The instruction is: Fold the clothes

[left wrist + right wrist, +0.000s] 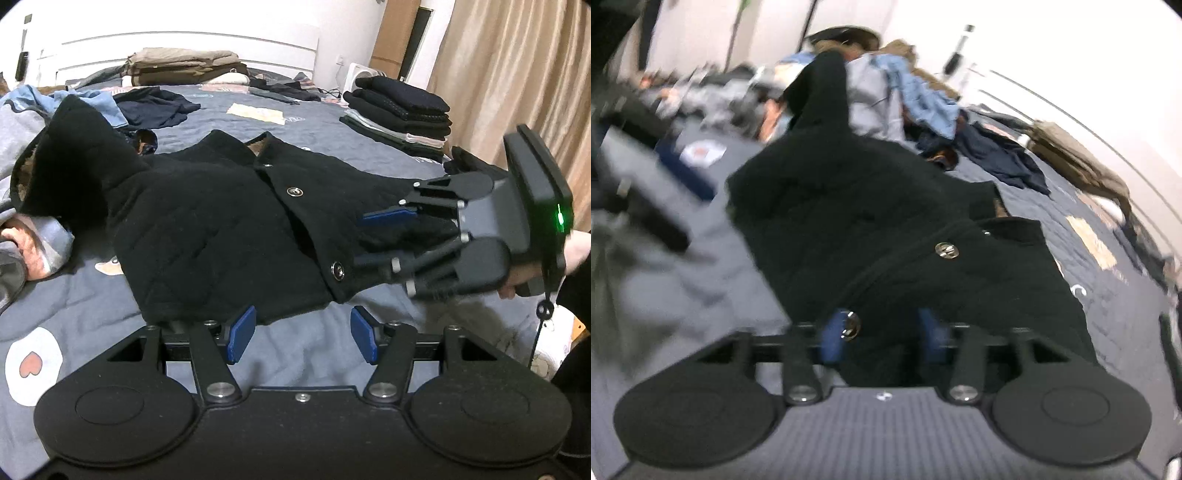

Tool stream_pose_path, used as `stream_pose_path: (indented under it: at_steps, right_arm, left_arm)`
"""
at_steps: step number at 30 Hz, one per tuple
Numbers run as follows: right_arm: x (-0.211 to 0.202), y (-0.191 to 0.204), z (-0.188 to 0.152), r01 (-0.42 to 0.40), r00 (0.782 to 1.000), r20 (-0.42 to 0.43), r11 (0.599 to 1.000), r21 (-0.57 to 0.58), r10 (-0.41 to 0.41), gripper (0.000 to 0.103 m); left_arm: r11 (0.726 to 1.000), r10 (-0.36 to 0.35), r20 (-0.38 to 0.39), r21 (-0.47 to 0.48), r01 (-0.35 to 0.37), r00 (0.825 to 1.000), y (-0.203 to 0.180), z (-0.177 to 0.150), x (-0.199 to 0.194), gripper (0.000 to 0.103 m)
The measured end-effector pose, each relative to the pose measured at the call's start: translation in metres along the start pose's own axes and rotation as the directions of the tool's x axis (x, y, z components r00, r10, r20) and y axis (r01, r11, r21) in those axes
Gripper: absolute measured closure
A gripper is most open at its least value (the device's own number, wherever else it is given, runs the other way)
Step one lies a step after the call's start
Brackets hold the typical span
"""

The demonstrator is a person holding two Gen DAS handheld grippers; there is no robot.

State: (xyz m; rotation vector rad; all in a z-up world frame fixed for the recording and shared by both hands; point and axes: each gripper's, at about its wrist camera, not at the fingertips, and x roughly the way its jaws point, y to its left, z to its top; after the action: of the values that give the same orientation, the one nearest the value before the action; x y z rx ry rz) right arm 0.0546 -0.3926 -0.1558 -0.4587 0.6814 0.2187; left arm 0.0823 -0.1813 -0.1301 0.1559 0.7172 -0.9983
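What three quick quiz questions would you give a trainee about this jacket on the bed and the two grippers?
1. True or false: the left gripper holds the black jacket.
2. The folded dark stack sits: A, on the bed beside the curtain; B, under the jacket; C, on the floor.
3. Fill in: the fabric between the fingers of the right gripper belongs to the ____.
Key: 1 false, its jaws stand open on nothing; 2 A; 3 black jacket.
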Motion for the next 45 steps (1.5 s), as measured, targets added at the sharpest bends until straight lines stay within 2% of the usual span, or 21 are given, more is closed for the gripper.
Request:
stream_pose_path:
  at_steps: [3, 6, 11, 14, 16, 17, 18, 19, 20, 21, 23, 25, 29, 31, 34, 37, 39, 43, 45]
  right_arm:
    - [0.0, 0.012, -0.003, -0.018, 1.0, -0.013, 0.998, -0.058, 0.017, 0.039]
    - [0.002, 0.018, -0.006, -0.013, 0.999, -0.042, 0.993, -0.115, 0.009, 0.038]
    - [0.014, 0.033, -0.021, 0.055, 0.993, -0.084, 0.957, -0.284, -0.083, 0.036]
    - [0.02, 0.043, -0.029, 0.089, 0.992, -0.052, 0.926, -0.367, -0.116, 0.035]
    - [0.023, 0.045, -0.03, 0.108, 0.991, -0.031, 0.915, -0.39, -0.13, 0.037]
    - [0.025, 0.045, -0.029, 0.112, 0.991, -0.027, 0.914, -0.389, -0.133, 0.045]
    - [0.026, 0.042, -0.027, 0.103, 0.992, -0.036, 0.924, -0.367, -0.124, 0.067]
    - [0.027, 0.039, -0.024, 0.097, 0.992, -0.049, 0.937, -0.337, -0.12, 0.077]
    - [0.027, 0.037, -0.023, 0.095, 0.992, -0.052, 0.943, -0.32, -0.118, 0.094]
    - [0.027, 0.034, -0.021, 0.096, 0.992, -0.05, 0.95, -0.298, -0.116, 0.098]
    - [0.019, 0.024, -0.014, 0.108, 0.994, -0.01, 0.971, -0.215, -0.112, 0.099]
    - [0.006, 0.008, -0.006, 0.102, 0.994, 0.051, 0.992, -0.076, -0.098, 0.099]
    - [-0.014, -0.024, 0.006, 0.084, 0.982, 0.155, 0.986, 0.146, -0.106, 0.099]
    - [-0.018, -0.034, 0.007, 0.066, 0.979, 0.174, 0.975, 0.211, -0.104, 0.099]
    - [-0.021, -0.048, 0.006, 0.029, 0.978, 0.189, 0.956, 0.293, -0.088, 0.099]
    - [-0.022, -0.063, 0.004, -0.003, 0.975, 0.208, 0.932, 0.363, -0.078, 0.099]
    - [-0.023, -0.069, 0.004, -0.016, 0.972, 0.222, 0.919, 0.394, -0.078, 0.1]
    - [-0.026, -0.08, 0.006, -0.042, 0.965, 0.251, 0.893, 0.448, -0.08, 0.1]
    - [-0.026, -0.082, 0.006, -0.053, 0.962, 0.261, 0.883, 0.466, -0.08, 0.1]
  left_arm:
    - [1.0, -0.004, -0.004, 0.007, 0.004, 1.0, -0.002, 0.0, 0.003, 0.045]
    - [0.999, -0.024, -0.002, -0.037, 0.024, 1.0, 0.0, 0.003, 0.005, 0.045]
    - [0.997, -0.026, 0.013, -0.073, 0.027, 1.0, 0.003, 0.006, 0.004, 0.045]
    - [0.997, -0.023, 0.011, -0.078, 0.024, 1.0, 0.003, 0.006, 0.004, 0.045]
    - [0.996, -0.022, 0.01, -0.081, 0.023, 1.0, 0.003, 0.006, 0.004, 0.045]
    - [0.997, -0.021, 0.01, -0.08, 0.022, 1.0, 0.003, 0.006, 0.004, 0.045]
    - [0.997, -0.02, 0.009, -0.08, 0.02, 1.0, 0.003, 0.006, 0.004, 0.045]
    - [0.997, -0.019, 0.009, -0.075, 0.02, 1.0, 0.002, 0.006, 0.004, 0.045]
    - [0.997, -0.019, 0.009, -0.07, 0.02, 1.0, 0.002, 0.006, 0.004, 0.045]
    - [0.998, -0.019, 0.009, -0.065, 0.02, 1.0, 0.001, 0.006, 0.003, 0.045]
    - [0.999, -0.021, 0.008, -0.043, 0.021, 1.0, -0.001, 0.005, 0.004, 0.045]
    - [1.0, -0.019, 0.0, 0.019, 0.019, 1.0, -0.01, 0.003, 0.005, 0.045]
    - [0.982, 0.009, 0.009, 0.187, -0.01, 1.0, -0.035, -0.005, 0.011, 0.045]
    - [0.963, 0.031, 0.027, 0.265, -0.037, 0.999, -0.046, -0.009, 0.016, 0.045]
    - [0.927, 0.104, 0.066, 0.356, -0.121, 0.992, -0.057, -0.008, 0.03, 0.047]
    - [0.899, 0.156, 0.087, 0.401, -0.178, 0.984, -0.063, -0.004, 0.049, 0.06]
    - [0.856, 0.161, 0.08, 0.484, -0.18, 0.984, -0.07, -0.005, 0.065, 0.066]
    - [0.73, 0.233, 0.113, 0.636, -0.25, 0.966, -0.084, -0.01, 0.102, 0.068]
    - [0.674, 0.275, 0.135, 0.679, -0.292, 0.952, -0.086, -0.011, 0.119, 0.067]
